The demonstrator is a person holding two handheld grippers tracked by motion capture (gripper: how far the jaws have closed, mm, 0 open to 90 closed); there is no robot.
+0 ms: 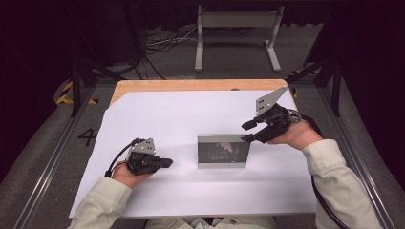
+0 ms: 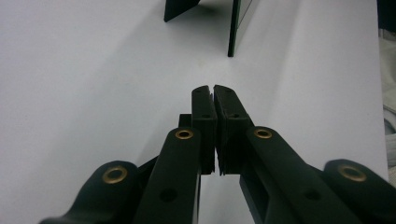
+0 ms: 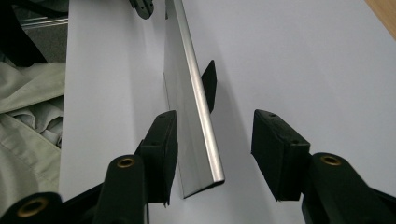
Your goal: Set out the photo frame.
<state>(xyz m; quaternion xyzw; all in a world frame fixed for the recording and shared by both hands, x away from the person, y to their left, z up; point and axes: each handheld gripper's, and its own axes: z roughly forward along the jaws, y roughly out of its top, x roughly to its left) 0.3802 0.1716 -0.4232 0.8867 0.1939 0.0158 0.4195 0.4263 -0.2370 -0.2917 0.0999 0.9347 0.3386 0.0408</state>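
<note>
Wooden table [image 1: 143, 85], most of its top under a white sheet [image 1: 157, 119]. Person seated at the near edge, pale sleeves [image 1: 334, 176] coming in from below.

Silver-framed picture frame [image 1: 224, 150] stands upright near the sheet's centre, dark picture facing the person; in the right gripper view its metal top edge [image 3: 198, 93] runs away from the camera, black back stand [image 3: 210, 84] behind it.

Right gripper [image 1: 248, 131] at the frame's upper right corner, jaws spread wide, one on each side of the frame edge, not yet pinching it.

Left gripper [image 1: 167, 162] rests low on the sheet, left of the frame and apart from it, jaws pressed together on nothing; the left gripper view shows its pads [image 2: 204, 112] meeting.
</note>
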